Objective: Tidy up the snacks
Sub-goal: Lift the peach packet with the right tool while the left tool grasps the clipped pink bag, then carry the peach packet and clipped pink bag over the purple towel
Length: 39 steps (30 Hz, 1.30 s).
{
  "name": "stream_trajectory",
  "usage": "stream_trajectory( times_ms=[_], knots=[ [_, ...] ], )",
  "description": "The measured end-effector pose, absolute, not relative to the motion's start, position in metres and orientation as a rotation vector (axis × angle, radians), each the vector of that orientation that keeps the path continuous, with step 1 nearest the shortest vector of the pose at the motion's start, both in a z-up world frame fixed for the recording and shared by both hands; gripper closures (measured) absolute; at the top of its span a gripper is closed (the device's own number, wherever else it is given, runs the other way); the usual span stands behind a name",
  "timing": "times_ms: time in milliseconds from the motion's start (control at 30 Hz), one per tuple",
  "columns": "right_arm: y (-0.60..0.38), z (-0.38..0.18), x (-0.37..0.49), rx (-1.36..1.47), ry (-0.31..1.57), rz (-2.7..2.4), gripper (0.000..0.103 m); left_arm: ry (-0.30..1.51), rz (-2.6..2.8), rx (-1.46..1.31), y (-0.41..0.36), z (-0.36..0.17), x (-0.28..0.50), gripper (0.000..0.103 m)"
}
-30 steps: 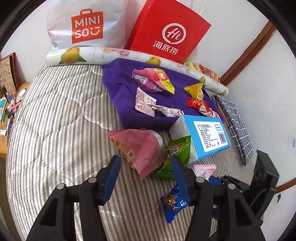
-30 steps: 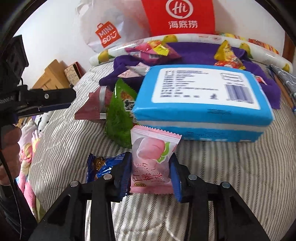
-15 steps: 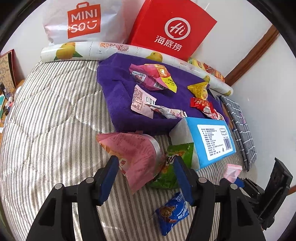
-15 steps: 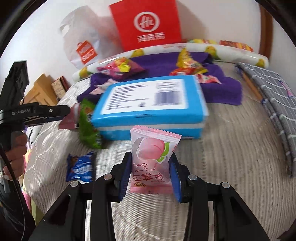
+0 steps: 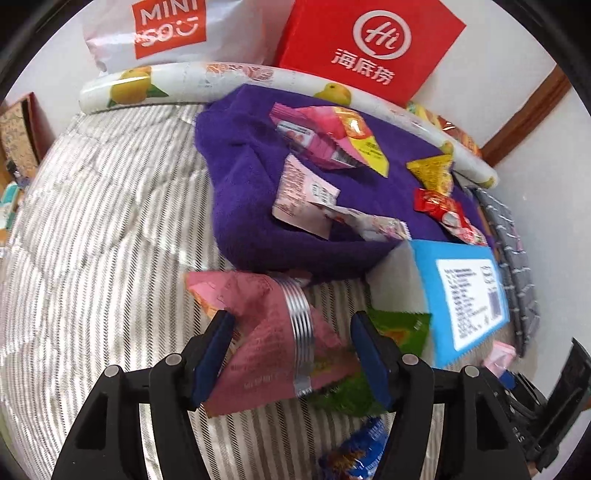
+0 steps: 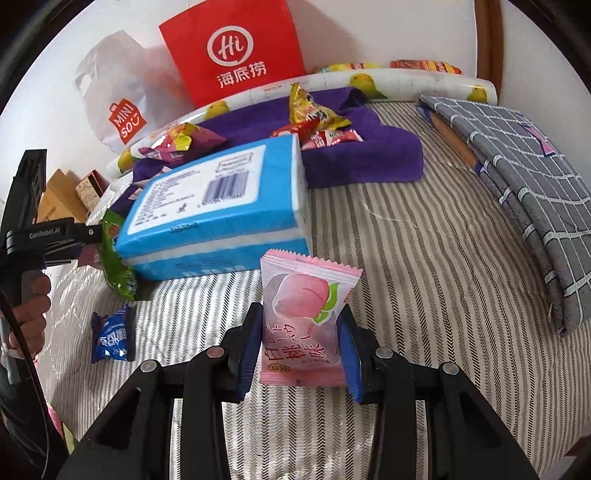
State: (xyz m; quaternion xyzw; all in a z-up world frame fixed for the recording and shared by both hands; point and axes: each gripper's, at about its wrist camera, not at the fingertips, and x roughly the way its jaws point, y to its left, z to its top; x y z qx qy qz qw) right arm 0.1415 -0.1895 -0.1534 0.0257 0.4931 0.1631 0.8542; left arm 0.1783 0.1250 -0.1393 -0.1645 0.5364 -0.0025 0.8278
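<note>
Here, striped bedding (image 6: 406, 258); right gripper (image 6: 301, 349) fingers clamp peach packet (image 6: 306, 306), left gripper (image 5: 291, 354) fingers spread.

Far beyond the jaws, a white bag (image 5: 155, 33) read "MINISO" and a red bag (image 6: 236, 51) read "Hi 海底捞". Left of the right jaws, the other gripper's handle (image 6: 48, 233) read "GenRobot.AI".

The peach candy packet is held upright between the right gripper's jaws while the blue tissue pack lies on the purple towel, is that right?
Not quite: in the right wrist view, the blue tissue pack lies on the striped quilt beside the purple towel. The right gripper does hold the peach candy packet upright.
</note>
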Motion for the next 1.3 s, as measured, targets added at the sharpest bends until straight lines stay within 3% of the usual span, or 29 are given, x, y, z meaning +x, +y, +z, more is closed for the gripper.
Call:
stream_trajectory(
  times_ms=[133, 367, 867, 1300],
  knots=[
    [-0.189, -0.156, 0.14, 0.052, 1.033, 0.344, 0.064, 1.139, 0.013, -0.35, 0.127, -0.143, 0.179, 0.039],
    [-0.188, -0.155, 0.139, 0.043, 1.031, 0.34, 0.064, 1.113, -0.022, -0.403, 0.138, -0.139, 0.165, 0.052],
    [-0.183, -0.139, 0.113, 0.028, 0.993, 0.323, 0.064, 1.091, -0.054, -0.375, 0.137, -0.115, 0.108, 0.053],
    [-0.19, -0.098, 0.09, 0.045, 0.901, 0.334, 0.064, 1.039, -0.177, -0.332, 0.086, -0.074, 0.073, 0.053]
  ],
)
